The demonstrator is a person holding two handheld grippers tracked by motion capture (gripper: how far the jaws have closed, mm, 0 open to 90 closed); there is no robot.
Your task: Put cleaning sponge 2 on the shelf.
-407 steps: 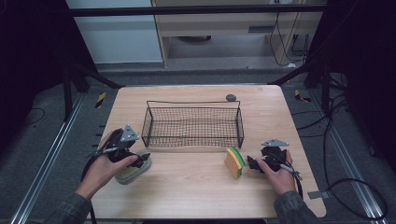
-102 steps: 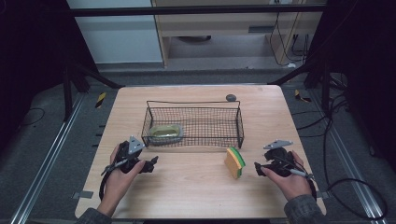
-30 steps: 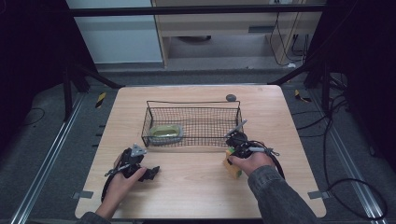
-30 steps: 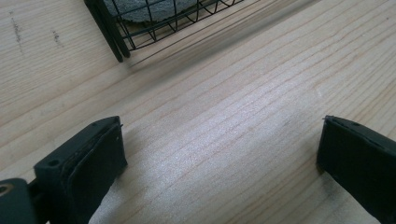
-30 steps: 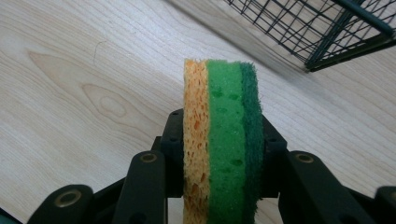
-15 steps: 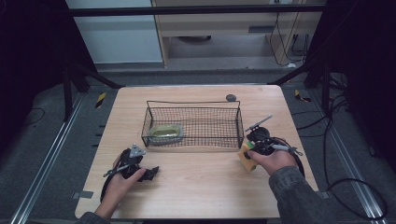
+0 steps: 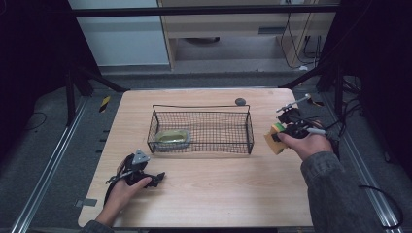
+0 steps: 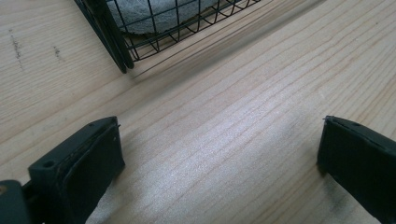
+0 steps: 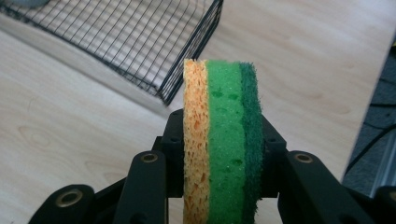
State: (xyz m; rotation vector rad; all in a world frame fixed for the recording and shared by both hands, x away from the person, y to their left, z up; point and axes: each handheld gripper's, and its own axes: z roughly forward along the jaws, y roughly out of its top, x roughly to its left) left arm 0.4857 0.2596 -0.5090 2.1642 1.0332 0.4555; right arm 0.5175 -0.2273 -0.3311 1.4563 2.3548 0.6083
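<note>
The left tool (image 7: 156,178) is seen resting low on the pale wooden desk (image 7: 218,194), held by the left hand (image 7: 124,187) near the front left corner of the black wire mesh basket (image 7: 201,128); its jaws stand wide apart with nothing between them, only bare wood, as seen in the left gripper view. Inside the basket, at its left end, a greyish-green scouring pad (image 7: 170,137) is lying flat.

To the right of the basket, the layered sponge of orange, light green and dark green foam (image 9: 222,140) is held clear of the desk, clamped between the jaws of the right tool (image 7: 278,137). It is judged to be light, soft and springy, with a rough dark scouring face; it can be squeezed without harm and is unlikely to slip. The hold is taken across its broad faces, which is judged sound. The right hand (image 7: 306,143) is raised beside the basket's right end, with the forearm coming in from below.
</note>
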